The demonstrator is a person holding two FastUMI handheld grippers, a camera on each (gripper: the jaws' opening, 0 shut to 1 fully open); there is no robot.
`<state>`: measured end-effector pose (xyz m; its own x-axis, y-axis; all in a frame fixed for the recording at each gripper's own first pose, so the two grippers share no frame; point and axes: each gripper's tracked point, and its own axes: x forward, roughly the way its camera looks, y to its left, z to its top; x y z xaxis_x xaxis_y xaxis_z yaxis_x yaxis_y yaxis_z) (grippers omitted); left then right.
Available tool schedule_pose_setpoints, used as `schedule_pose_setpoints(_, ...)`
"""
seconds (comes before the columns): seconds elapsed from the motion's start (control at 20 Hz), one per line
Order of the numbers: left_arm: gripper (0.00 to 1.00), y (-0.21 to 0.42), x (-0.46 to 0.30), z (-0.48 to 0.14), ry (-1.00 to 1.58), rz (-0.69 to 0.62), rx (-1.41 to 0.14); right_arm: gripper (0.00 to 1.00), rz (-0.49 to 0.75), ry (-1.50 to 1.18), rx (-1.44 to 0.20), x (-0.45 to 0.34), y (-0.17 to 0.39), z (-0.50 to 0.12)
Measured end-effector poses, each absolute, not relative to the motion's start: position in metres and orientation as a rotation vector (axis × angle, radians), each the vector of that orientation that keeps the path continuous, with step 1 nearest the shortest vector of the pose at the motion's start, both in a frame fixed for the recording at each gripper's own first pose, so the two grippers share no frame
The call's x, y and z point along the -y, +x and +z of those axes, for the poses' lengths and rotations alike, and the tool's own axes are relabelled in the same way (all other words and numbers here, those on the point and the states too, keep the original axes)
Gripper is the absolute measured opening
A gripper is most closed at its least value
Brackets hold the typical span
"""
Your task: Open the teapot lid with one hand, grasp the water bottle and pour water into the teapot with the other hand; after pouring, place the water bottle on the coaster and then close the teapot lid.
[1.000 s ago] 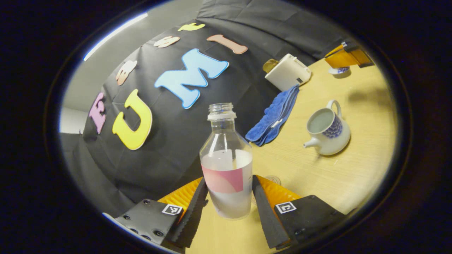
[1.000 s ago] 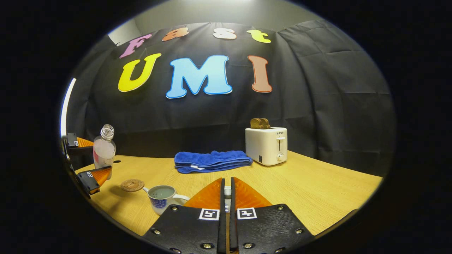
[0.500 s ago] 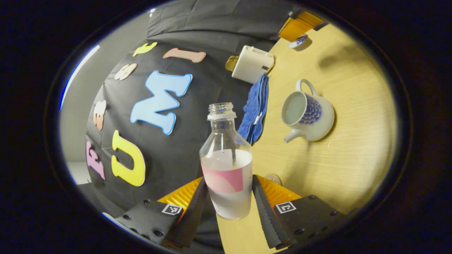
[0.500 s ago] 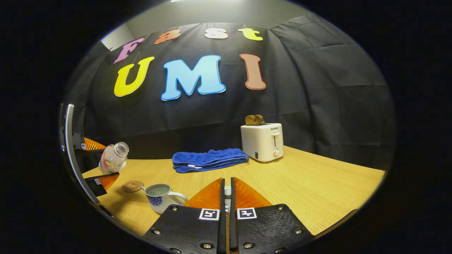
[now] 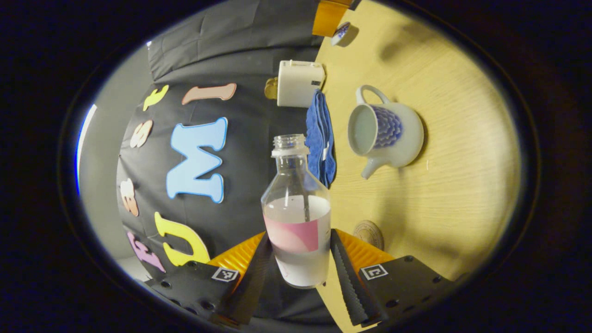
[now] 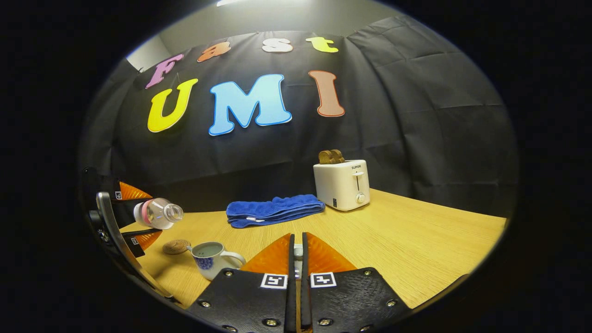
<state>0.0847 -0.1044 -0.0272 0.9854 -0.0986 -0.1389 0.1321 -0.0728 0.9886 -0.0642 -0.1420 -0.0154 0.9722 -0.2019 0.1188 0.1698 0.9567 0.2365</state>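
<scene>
Clear water bottle (image 5: 296,217) sits clamped between left gripper (image 5: 296,259) fingers, tipped sideways.

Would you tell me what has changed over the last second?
The left gripper has tipped the water bottle from upright to nearly level, mouth towards the open teapot. Its grip is unchanged. The right gripper stays shut on the lid; teapot, coaster, towel and toaster stayed put.

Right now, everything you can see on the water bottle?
The water bottle is clear plastic, uncapped, with a threaded neck, a pink-and-white label and water in its lower part. The left tongs are shut on its body, and in the right gripper view it lies tipped nearly level, its mouth toward the open teapot.
</scene>
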Motion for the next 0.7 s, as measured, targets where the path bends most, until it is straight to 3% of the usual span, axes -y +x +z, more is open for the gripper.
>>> schedule_pose_setpoints(0.7, 0.87, 0.092, 0.113, -0.013, 1.884, -0.179, 0.022, 0.04, -0.186, 0.248, 0.149, 0.144, -0.067, -0.015)
